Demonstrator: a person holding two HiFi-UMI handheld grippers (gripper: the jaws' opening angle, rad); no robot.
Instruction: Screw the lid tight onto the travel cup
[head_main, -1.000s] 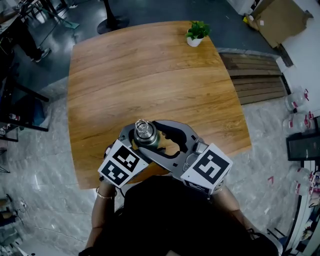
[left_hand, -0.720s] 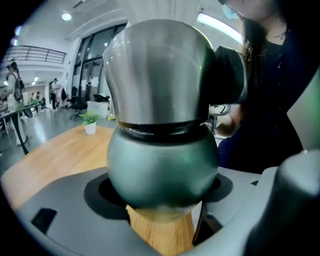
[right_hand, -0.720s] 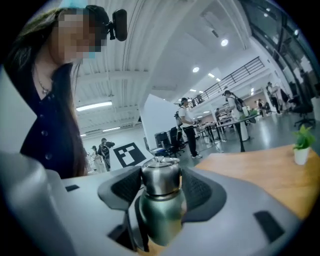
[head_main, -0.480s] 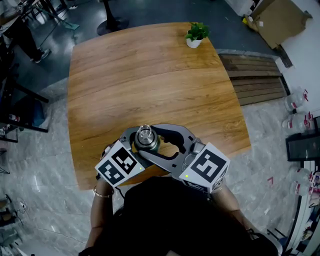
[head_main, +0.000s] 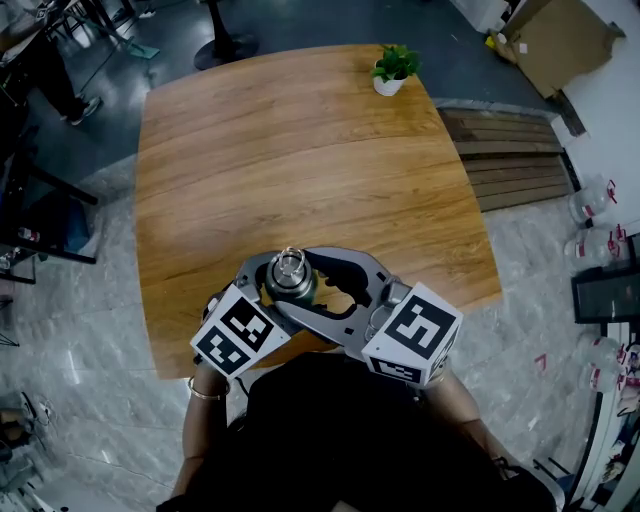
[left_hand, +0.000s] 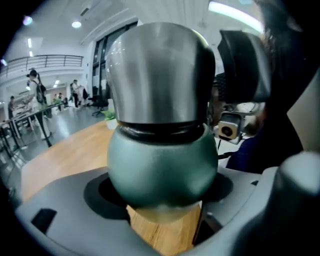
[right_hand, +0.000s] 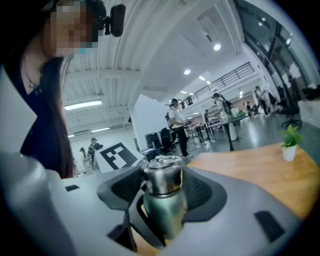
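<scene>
The wooden table (head_main: 300, 150) filled most of the head view, with grey marbled floor (head_main: 80, 300) around it. All the work sat at the table's near edge, about midway along it, just in front of the person's dark top (head_main: 340, 440).

The left gripper (left_hand: 162, 220) was clamped on the rounded green body of the travel cup (left_hand: 162, 170), which stood upright between its jaws with wood showing beneath the base. Whether the base touched the table could not be told.

The right gripper (right_hand: 162, 187) came in from the other side and crossed over the left one. Its ribbed pads (right_hand: 202, 190) were closed wide on the steel lid (right_hand: 162, 179), one on each side. The lid sat on the cup's neck.

A small potted plant (head_main: 393, 66) stood at the far right corner, well apart from the cup.
</scene>
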